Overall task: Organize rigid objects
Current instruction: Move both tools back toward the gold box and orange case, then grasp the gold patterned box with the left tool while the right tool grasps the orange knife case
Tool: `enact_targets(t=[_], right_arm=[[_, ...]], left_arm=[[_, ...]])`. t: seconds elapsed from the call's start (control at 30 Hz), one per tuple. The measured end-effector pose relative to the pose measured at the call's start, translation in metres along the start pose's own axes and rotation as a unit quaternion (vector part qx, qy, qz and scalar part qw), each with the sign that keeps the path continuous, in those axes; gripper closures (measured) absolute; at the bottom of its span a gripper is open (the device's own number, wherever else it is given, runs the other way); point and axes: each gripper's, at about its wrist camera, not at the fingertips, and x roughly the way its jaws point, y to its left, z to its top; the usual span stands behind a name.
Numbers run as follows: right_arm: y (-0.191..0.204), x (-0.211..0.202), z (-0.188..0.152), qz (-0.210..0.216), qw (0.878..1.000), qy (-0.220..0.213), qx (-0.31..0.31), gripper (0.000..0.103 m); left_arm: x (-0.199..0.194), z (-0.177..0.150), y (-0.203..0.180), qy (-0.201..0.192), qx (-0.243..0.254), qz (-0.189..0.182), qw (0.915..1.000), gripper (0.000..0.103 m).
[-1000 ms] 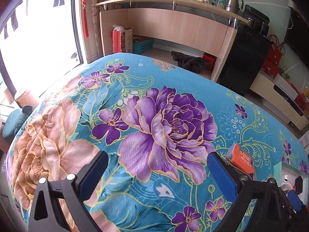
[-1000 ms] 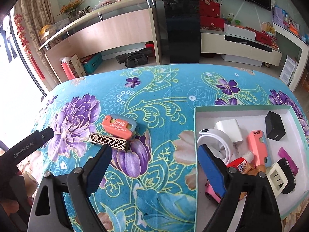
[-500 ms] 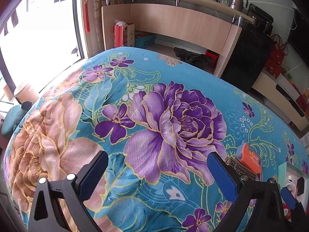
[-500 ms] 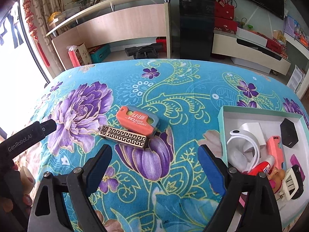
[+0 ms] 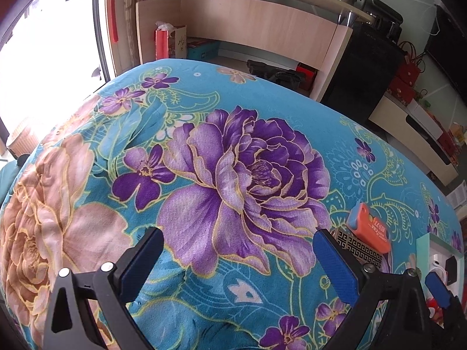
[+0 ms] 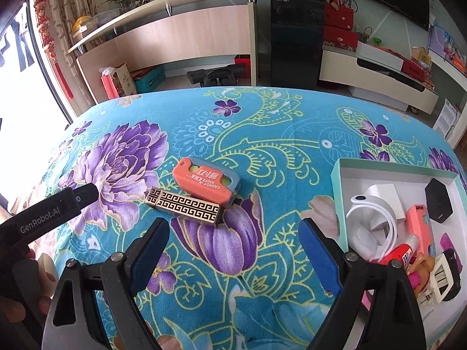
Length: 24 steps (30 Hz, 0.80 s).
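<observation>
Daylight floods through a tall window (image 5: 43, 67) on the left. A curved wooden counter (image 6: 181, 35), black cabinet (image 6: 296, 38) and low TV bench (image 6: 376, 81) line the green wall.

A floral blanket (image 6: 262, 134) carries an orange knife (image 6: 205, 180), patterned bar (image 6: 184, 210) and box (image 6: 338, 192).

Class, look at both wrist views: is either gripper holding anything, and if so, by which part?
Nothing is held. The left gripper and the right gripper both stand open over bare floral cloth. The orange knife case and patterned box lie untouched.
</observation>
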Motion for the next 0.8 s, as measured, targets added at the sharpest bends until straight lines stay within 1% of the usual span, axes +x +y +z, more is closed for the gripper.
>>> enact_targets(t=[0.1,0.2,0.3,0.37,0.53,0.8], right_arm=[[-0.008,-0.006,0.003,-0.001,1.000,-0.014,0.011,0.013],[-0.016,-0.008,0.005,-0.008,1.000,-0.018,0.024,0.013],[-0.022,-0.008,0.005,-0.014,0.999,-0.019,0.027,0.013],[-0.025,-0.011,0.006,-0.021,0.999,-0.024,0.028,0.013],[-0.033,-0.022,0.008,-0.025,0.998,-0.040,0.040,0.013],[-0.046,-0.024,0.008,-0.030,0.997,-0.041,0.063,0.013]], left_arm=[[0.005,-0.002,-0.008,0.003,0.010,-0.001,0.9999,0.000],[0.015,-0.006,-0.017,0.018,0.021,-0.010,0.9996,0.000],[0.019,-0.011,-0.031,0.024,0.048,-0.016,0.9984,0.000],[0.019,-0.014,-0.041,0.025,0.073,-0.021,0.9968,0.000],[0.020,-0.020,-0.062,0.028,0.107,-0.041,0.9930,0.000],[0.028,-0.032,-0.096,0.034,0.173,-0.062,0.9825,0.000]])
